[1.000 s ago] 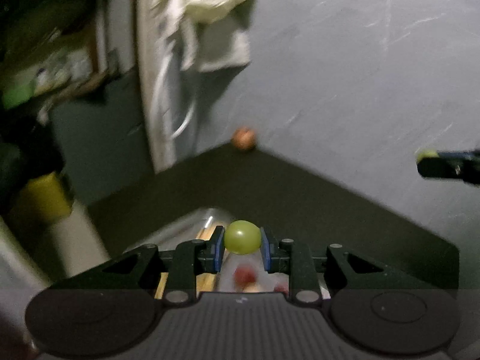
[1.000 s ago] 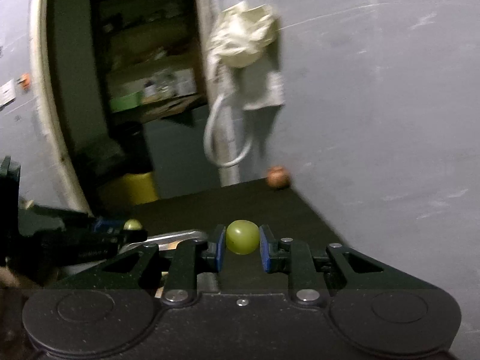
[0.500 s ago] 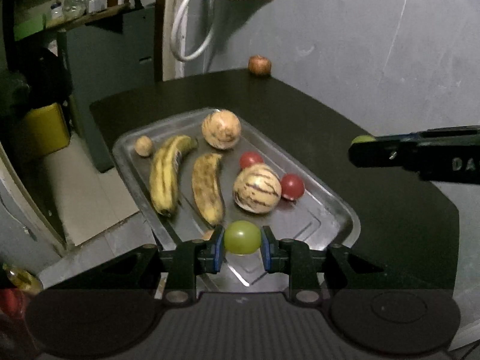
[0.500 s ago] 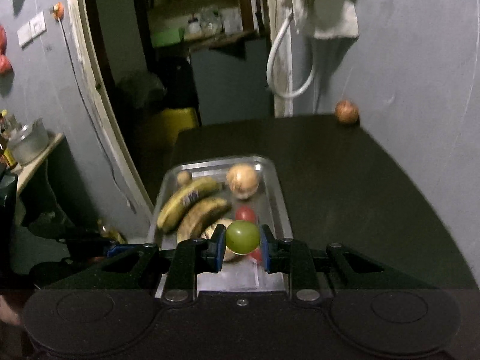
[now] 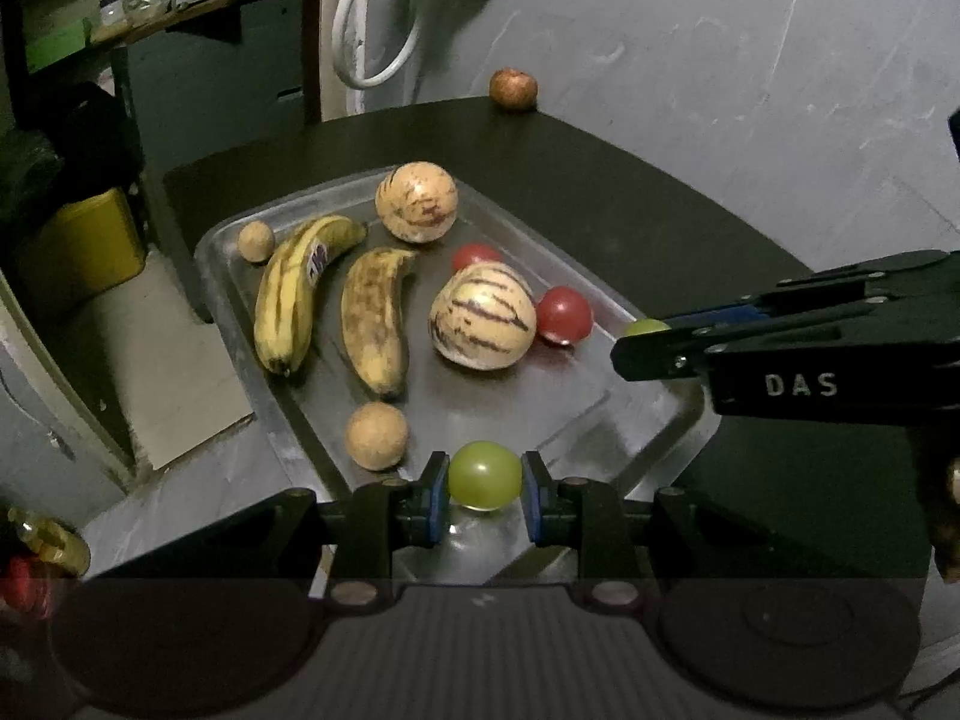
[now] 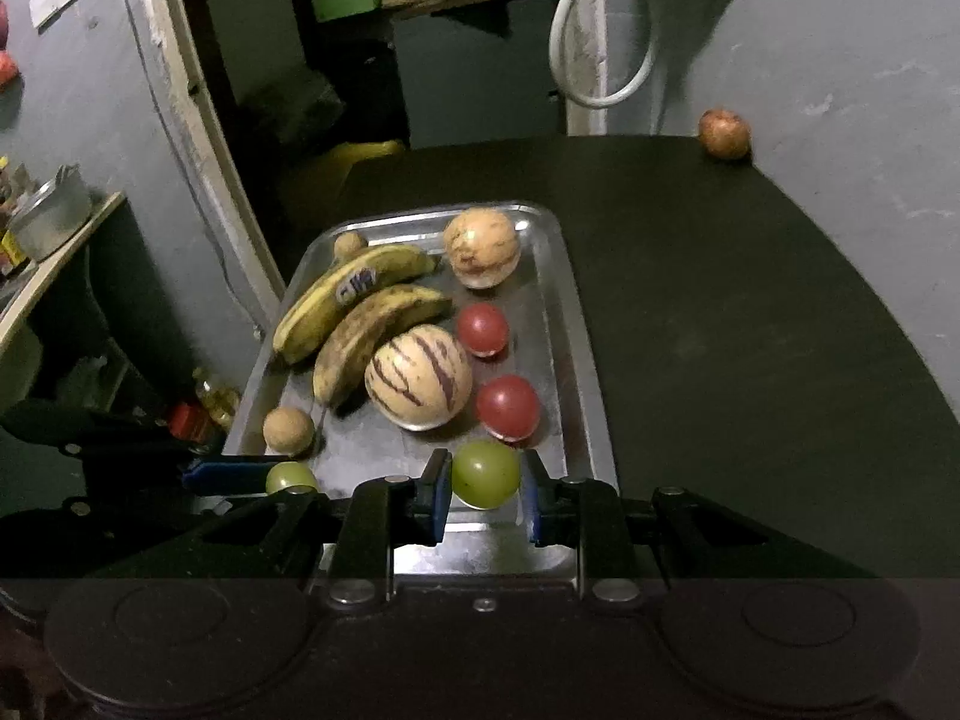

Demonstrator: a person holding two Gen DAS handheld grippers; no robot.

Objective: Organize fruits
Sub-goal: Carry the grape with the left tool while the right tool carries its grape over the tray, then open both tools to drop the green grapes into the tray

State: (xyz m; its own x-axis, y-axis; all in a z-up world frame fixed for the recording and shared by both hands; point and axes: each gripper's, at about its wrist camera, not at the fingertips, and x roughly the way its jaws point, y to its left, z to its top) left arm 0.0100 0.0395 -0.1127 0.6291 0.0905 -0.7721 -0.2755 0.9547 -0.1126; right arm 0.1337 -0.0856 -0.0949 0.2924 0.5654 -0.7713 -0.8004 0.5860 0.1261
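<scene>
My left gripper point(image 5: 485, 501) is shut on a green grape point(image 5: 485, 474), held over the near end of the metal tray point(image 5: 636, 414). My right gripper point(image 6: 485, 498) is shut on a second green grape point(image 6: 486, 473), above the tray's point(image 6: 576, 324) near right corner. In the tray lie two bananas point(image 5: 288, 294), two striped melons point(image 5: 483, 315), two red tomatoes point(image 5: 563, 315) and two small tan round fruits point(image 5: 376, 435). From each wrist view the other gripper shows at the side with its grape: the right gripper point(image 5: 645, 330), the left gripper point(image 6: 288, 477).
A reddish-brown fruit point(image 5: 512, 88) rests at the far edge of the dark table point(image 6: 750, 312), against the grey wall. Left of the table are a doorway, a yellow bin point(image 5: 84, 240) and a shelf with clutter. A white hose point(image 6: 600, 54) hangs on the wall.
Both grippers have tipped down and dropped toward the tray, each keeping its grape. The tray with its fruit, barely seen a second ago, now fills both views.
</scene>
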